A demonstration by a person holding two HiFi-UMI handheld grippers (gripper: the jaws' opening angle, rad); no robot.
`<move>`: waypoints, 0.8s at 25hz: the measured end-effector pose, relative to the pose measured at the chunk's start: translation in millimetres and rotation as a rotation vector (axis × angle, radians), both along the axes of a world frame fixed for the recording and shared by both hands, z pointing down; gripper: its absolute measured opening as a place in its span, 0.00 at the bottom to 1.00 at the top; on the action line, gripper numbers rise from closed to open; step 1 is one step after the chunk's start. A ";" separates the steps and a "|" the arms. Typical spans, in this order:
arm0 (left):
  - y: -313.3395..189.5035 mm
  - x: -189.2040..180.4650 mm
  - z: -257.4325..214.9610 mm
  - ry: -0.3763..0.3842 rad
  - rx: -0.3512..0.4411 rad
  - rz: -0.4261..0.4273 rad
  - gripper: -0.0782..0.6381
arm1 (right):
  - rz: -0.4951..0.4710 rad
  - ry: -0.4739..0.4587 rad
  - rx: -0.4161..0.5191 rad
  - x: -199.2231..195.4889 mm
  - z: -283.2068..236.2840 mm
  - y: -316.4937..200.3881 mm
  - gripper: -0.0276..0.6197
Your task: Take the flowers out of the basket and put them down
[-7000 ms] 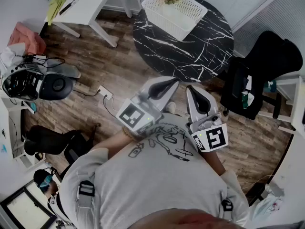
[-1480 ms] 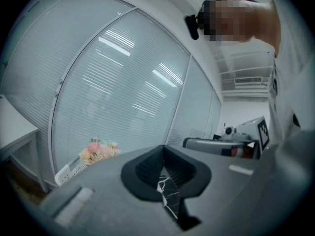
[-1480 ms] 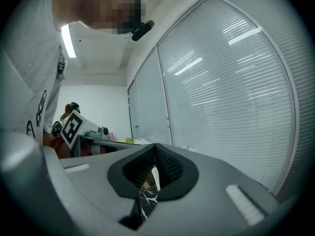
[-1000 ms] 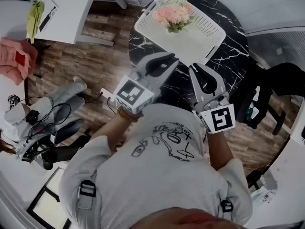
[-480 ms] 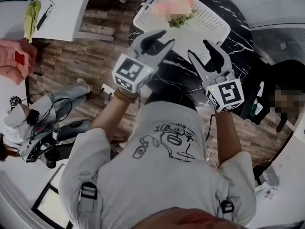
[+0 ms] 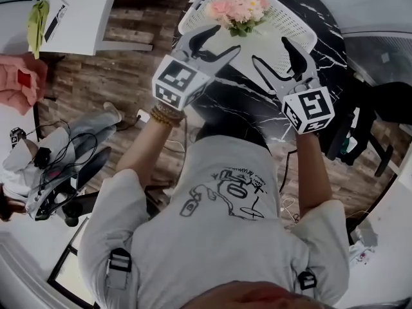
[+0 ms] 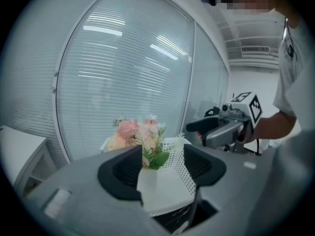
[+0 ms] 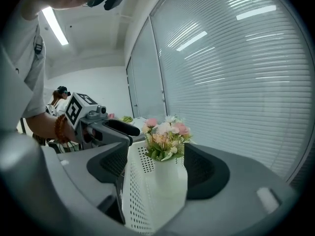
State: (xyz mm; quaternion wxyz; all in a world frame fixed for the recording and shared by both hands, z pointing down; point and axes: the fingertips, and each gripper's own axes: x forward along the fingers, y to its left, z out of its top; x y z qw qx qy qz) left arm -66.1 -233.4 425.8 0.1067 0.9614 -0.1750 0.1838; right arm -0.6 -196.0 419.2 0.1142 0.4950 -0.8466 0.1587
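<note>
Fingers (image 7: 124,173) of the left gripper (image 6: 222,40) are spreading apart and grasp nothing, and the fingers (image 8: 203,170) of the right gripper (image 6: 270,51) are opening wide too, also with nothing pressed between them. Each gripper view shows the basket and the blooms framed in the gap, but ahead of the fingertips, not touched. Judging by that, the task has hardly begun: no flower has been lifted out, none lies on the bench, and the whole take-out and put-down is left to do. Both grippers hover over the near side of the round black marble-patterned bench (image 6: 325,18), pointing toward its far side. The white perforated basket (image 6: 286,28) sits on the far part of the bench, its near rim just beyond the fingertips. Inside it, at its far left corner, stands the bunch of pink and cream flowers (image 6: 238,8) with green leaves, upright. The rest of the basket looks empty.
</note>
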 end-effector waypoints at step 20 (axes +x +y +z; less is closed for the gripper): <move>-47.2 16.8 51.1 -0.237 0.031 0.158 0.64 | -0.096 0.014 -0.109 -5.6 70.9 -64.3 0.71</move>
